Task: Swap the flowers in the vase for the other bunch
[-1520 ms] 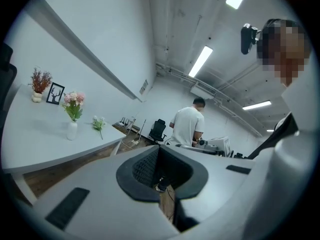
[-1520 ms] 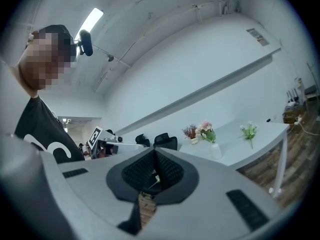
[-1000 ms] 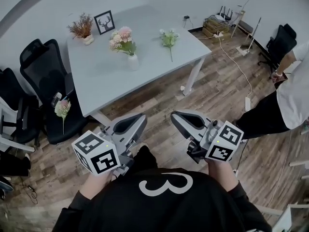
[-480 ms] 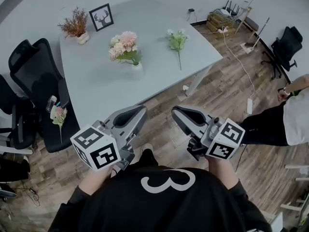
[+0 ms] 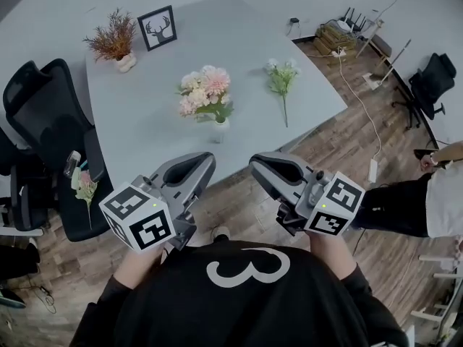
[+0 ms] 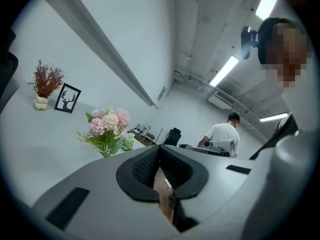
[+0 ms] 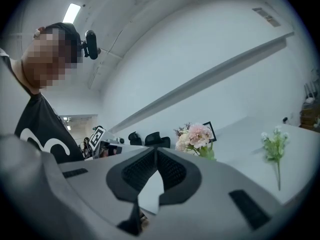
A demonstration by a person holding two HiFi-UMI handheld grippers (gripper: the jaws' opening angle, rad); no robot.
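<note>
Left tool (image 5: 205, 163), right tool (image 5: 258, 165): jaws together, nothing held, short of surface (image 5: 145, 132). Pink flowers (image 5: 205, 92) upright in vase (image 5: 219, 126); other bunch (image 5: 282, 78) lies flat nearby. Best: open one tool, grip stems low, lift straight.

Cool, even light fills the room, with no harsh shadows. Ceiling strip lights (image 6: 226, 69) at the upper right of the left gripper view glow white, slightly blown out. The pale table (image 5: 239, 49) carries only faint shadows. Both gripper views are round fisheye pictures with black corners and bent lines. Up close, the left hand-held gripper (image 6: 159, 149) and right hand-held gripper (image 7: 156, 151) look soft.
</note>
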